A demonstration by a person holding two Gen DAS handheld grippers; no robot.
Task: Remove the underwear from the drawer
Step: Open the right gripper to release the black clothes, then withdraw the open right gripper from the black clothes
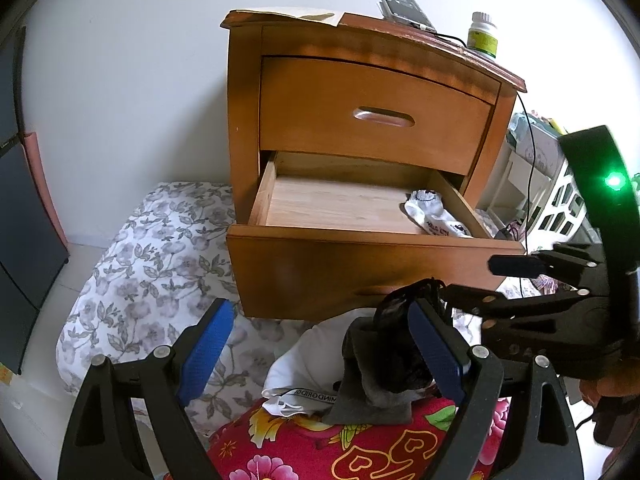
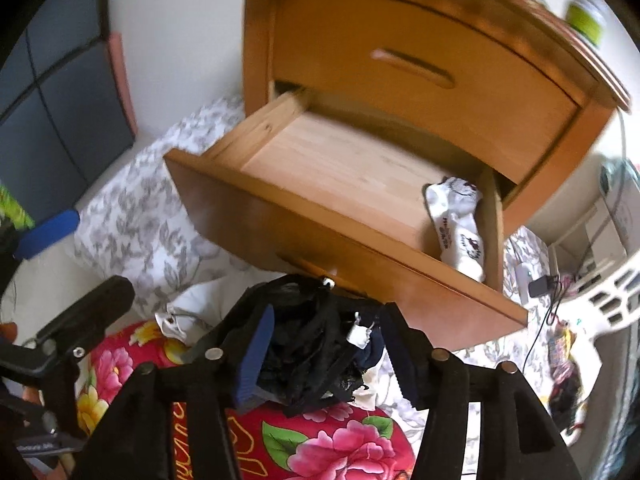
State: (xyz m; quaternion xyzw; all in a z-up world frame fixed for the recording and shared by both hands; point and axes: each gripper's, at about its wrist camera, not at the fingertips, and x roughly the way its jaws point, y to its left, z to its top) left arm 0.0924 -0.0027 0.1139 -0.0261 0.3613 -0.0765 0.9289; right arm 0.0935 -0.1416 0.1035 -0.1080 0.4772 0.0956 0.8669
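The nightstand's lower drawer [image 1: 372, 264] [image 2: 360, 248] stands pulled out, and only a pair of white socks [image 1: 434, 214] [image 2: 460, 224] lies in its right corner. My right gripper [image 2: 326, 354] [image 1: 466, 280] is in front of the drawer, shut on a crumpled bundle of black lacy underwear [image 2: 312, 344] [image 1: 400, 344]. The bundle hangs just above a pile of a white garment [image 1: 308, 364] and a grey sock [image 1: 368, 396] on a red floral cushion [image 1: 320, 448] [image 2: 332, 440]. My left gripper [image 1: 322, 348] is open beside the pile, with nothing between its blue pads [image 1: 208, 344].
The upper drawer [image 1: 376, 112] is closed. A bottle [image 1: 483, 36] and a remote [image 1: 404, 8] sit on the nightstand top, and a cable runs down its right side. Grey floral bedding [image 1: 160, 264] lies to the left. A white basket [image 1: 560, 200] [image 2: 616, 292] stands to the right.
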